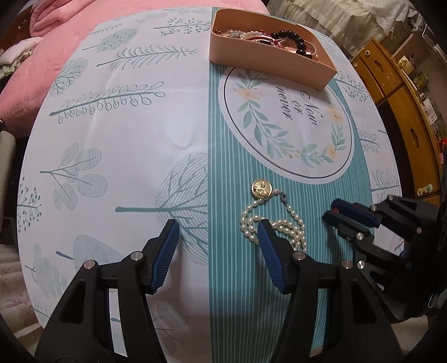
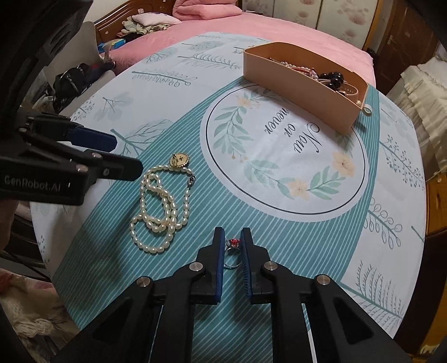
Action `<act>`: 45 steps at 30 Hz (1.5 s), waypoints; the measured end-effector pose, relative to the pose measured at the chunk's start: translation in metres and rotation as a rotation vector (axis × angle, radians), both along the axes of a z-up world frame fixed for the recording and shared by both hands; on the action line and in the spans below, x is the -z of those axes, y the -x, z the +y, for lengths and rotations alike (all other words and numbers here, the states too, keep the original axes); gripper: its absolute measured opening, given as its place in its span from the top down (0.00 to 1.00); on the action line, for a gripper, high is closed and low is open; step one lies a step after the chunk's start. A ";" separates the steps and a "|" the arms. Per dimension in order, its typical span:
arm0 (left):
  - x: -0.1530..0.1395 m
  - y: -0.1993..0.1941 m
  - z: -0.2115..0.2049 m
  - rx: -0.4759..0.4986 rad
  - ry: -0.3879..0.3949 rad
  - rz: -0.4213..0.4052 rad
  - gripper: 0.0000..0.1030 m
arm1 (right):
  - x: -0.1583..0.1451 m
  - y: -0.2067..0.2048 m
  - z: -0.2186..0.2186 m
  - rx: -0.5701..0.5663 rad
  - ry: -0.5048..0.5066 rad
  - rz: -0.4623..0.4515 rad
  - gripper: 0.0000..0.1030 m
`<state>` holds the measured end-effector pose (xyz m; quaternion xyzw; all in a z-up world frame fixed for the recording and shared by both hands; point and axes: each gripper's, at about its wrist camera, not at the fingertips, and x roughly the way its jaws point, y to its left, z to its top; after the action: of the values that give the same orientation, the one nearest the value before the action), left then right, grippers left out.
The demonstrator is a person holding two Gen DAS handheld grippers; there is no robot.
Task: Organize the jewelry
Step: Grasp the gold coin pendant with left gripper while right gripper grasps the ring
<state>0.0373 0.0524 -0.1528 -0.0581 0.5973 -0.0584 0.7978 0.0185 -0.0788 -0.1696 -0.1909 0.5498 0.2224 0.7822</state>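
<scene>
A pearl necklace (image 1: 279, 220) with a gold round pendant (image 1: 262, 188) lies coiled on the teal striped cloth; it also shows in the right wrist view (image 2: 160, 206). My left gripper (image 1: 218, 227) is open and empty, its right finger just over the necklace's near edge. My right gripper (image 2: 232, 234) is shut on a silver ring with a red stone (image 2: 232, 251), low at the cloth. In the left wrist view the right gripper (image 1: 332, 208) sits right of the necklace. A beige tray (image 1: 251, 60) at the far side holds several pieces of jewelry, including black beads (image 1: 290, 37).
The patterned tablecloth (image 1: 125, 139) covers a round table with a printed wreath circle (image 2: 285, 162). A pink bed (image 2: 251, 25) lies beyond the table. A wooden cabinet (image 1: 402, 111) stands at the right. A dark bag (image 2: 69, 81) sits off the table's left edge.
</scene>
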 end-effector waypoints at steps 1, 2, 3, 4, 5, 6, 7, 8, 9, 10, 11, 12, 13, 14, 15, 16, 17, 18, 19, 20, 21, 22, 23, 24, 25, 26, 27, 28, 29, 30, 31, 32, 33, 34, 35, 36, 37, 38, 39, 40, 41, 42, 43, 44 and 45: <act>0.000 -0.002 0.000 0.001 0.002 0.000 0.46 | -0.001 -0.001 -0.002 0.014 -0.009 0.003 0.92; 0.000 -0.003 -0.001 0.001 0.004 0.000 0.46 | -0.003 -0.001 -0.004 0.030 -0.018 0.004 0.92; 0.000 -0.005 -0.002 0.002 0.006 0.001 0.46 | -0.004 -0.001 -0.006 0.044 -0.028 0.003 0.92; 0.000 -0.007 -0.003 0.004 0.009 0.002 0.46 | -0.006 -0.002 -0.008 0.060 -0.038 0.004 0.92; -0.001 -0.008 -0.005 0.006 0.011 0.001 0.46 | -0.007 -0.003 -0.010 0.071 -0.043 0.004 0.92; -0.001 -0.010 -0.007 0.009 0.012 -0.003 0.46 | -0.008 -0.003 -0.012 0.081 -0.047 0.004 0.92; -0.002 -0.012 -0.010 0.016 0.011 -0.008 0.46 | -0.009 -0.003 -0.014 0.093 -0.052 0.005 0.92; -0.002 -0.014 -0.013 0.022 0.009 -0.015 0.46 | -0.010 -0.003 -0.015 0.100 -0.057 0.007 0.92; -0.003 -0.016 -0.017 0.032 0.005 -0.024 0.46 | -0.011 -0.003 -0.017 0.106 -0.060 0.006 0.92; -0.003 -0.018 -0.020 0.038 0.003 -0.029 0.46 | -0.012 -0.003 -0.018 0.112 -0.062 0.004 0.92; -0.003 -0.019 -0.023 0.044 0.002 -0.031 0.46 | -0.013 -0.002 -0.019 0.117 -0.065 0.003 0.92; -0.002 -0.022 -0.025 0.050 0.001 -0.030 0.46 | -0.014 -0.002 -0.019 0.121 -0.069 0.001 0.92; -0.001 -0.024 -0.028 0.054 0.002 -0.028 0.46 | -0.016 -0.001 -0.020 0.125 -0.075 0.000 0.92; 0.000 -0.026 -0.030 0.056 0.003 -0.026 0.47 | -0.017 0.000 -0.021 0.127 -0.078 -0.002 0.92; 0.001 -0.028 -0.032 0.055 0.004 -0.023 0.50 | -0.018 0.000 -0.021 0.130 -0.081 -0.005 0.92; 0.002 -0.030 -0.033 0.053 0.005 -0.018 0.52 | -0.019 0.000 -0.021 0.132 -0.087 -0.005 0.92; 0.003 -0.032 -0.035 0.050 0.007 -0.014 0.55 | -0.020 0.001 -0.021 0.134 -0.090 -0.005 0.92; 0.004 -0.033 -0.035 0.044 0.008 -0.009 0.58 | -0.020 0.001 -0.021 0.135 -0.091 -0.006 0.92; 0.005 -0.035 -0.036 0.039 0.011 -0.001 0.59 | -0.020 0.002 -0.021 0.137 -0.094 -0.005 0.92; 0.006 -0.037 -0.037 0.032 0.009 0.006 0.60 | -0.020 0.002 -0.021 0.138 -0.096 -0.003 0.92; 0.007 -0.037 -0.037 0.028 0.004 0.009 0.62 | -0.020 0.002 -0.022 0.140 -0.097 -0.001 0.92; 0.009 -0.039 -0.038 0.024 -0.002 0.018 0.62 | -0.020 0.003 -0.022 0.143 -0.100 0.000 0.92; 0.010 -0.040 -0.038 0.022 0.000 0.022 0.63 | -0.020 0.003 -0.023 0.145 -0.103 0.000 0.92; 0.011 -0.041 -0.039 0.019 0.004 0.030 0.63 | -0.020 0.003 -0.024 0.150 -0.107 0.001 0.92; 0.011 -0.041 -0.039 0.018 0.000 0.026 0.63 | -0.020 0.003 -0.024 0.153 -0.108 0.003 0.92; 0.012 -0.042 -0.040 0.020 -0.005 0.027 0.63 | -0.019 0.003 -0.026 0.156 -0.110 0.006 0.92; 0.012 -0.042 -0.042 0.021 -0.014 0.024 0.63 | -0.019 0.003 -0.027 0.159 -0.111 0.009 0.92; 0.012 -0.043 -0.044 0.021 -0.023 0.023 0.64 | -0.018 0.002 -0.028 0.163 -0.113 0.013 0.92; 0.013 -0.043 -0.046 0.019 -0.032 0.023 0.64 | -0.018 0.002 -0.029 0.166 -0.113 0.015 0.92; 0.013 -0.044 -0.048 0.021 -0.032 0.023 0.71 | -0.018 0.002 -0.030 0.171 -0.112 0.016 0.92; 0.013 -0.044 -0.049 0.024 -0.024 0.024 0.76 | -0.017 0.000 -0.031 0.175 -0.113 0.016 0.92; 0.012 -0.045 -0.051 0.024 -0.013 0.029 0.85 | -0.017 0.000 -0.032 0.179 -0.115 0.016 0.92; 0.012 -0.045 -0.052 0.024 -0.020 0.033 0.85 | -0.017 -0.001 -0.033 0.184 -0.117 0.018 0.92; 0.011 -0.046 -0.055 0.027 -0.037 0.034 0.85 | -0.017 -0.002 -0.035 0.189 -0.119 0.020 0.92; 0.011 -0.046 -0.057 0.031 -0.040 0.033 0.85 | -0.017 -0.002 -0.035 0.193 -0.122 0.022 0.92; 0.011 -0.045 -0.060 0.035 -0.038 0.033 0.85 | -0.017 -0.003 -0.036 0.196 -0.124 0.023 0.92; 0.011 -0.045 -0.060 0.038 -0.036 0.035 0.85 | -0.018 -0.004 -0.037 0.199 -0.124 0.021 0.92; 0.011 -0.045 -0.060 0.039 -0.032 0.039 0.85 | -0.018 -0.004 -0.038 0.202 -0.125 0.019 0.92; 0.010 -0.045 -0.059 0.037 -0.027 0.042 0.85 | -0.019 -0.005 -0.038 0.205 -0.128 0.018 0.92; 0.007 -0.045 -0.056 0.033 -0.020 0.040 0.85 | -0.020 -0.005 -0.039 0.208 -0.133 0.017 0.92; 0.004 -0.044 -0.053 0.029 -0.015 0.035 0.85 | -0.023 -0.006 -0.040 0.211 -0.136 0.014 0.92; 0.000 -0.044 -0.049 0.024 -0.011 0.029 0.85 | -0.025 -0.006 -0.040 0.213 -0.141 0.011 0.92; -0.006 -0.045 -0.044 0.017 -0.005 0.024 0.85 | -0.029 -0.008 -0.041 0.216 -0.148 0.006 0.92; -0.011 -0.046 -0.040 0.010 0.002 0.019 0.85 | -0.034 -0.009 -0.042 0.220 -0.157 0.001 0.92; -0.018 -0.048 -0.034 0.003 0.007 0.010 0.85 | -0.038 -0.010 -0.042 0.224 -0.167 -0.004 0.92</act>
<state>0.0855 0.0183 -0.1351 -0.0602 0.6011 -0.0613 0.7945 0.0290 -0.1207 -0.1313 -0.0631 0.5457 0.1780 0.8164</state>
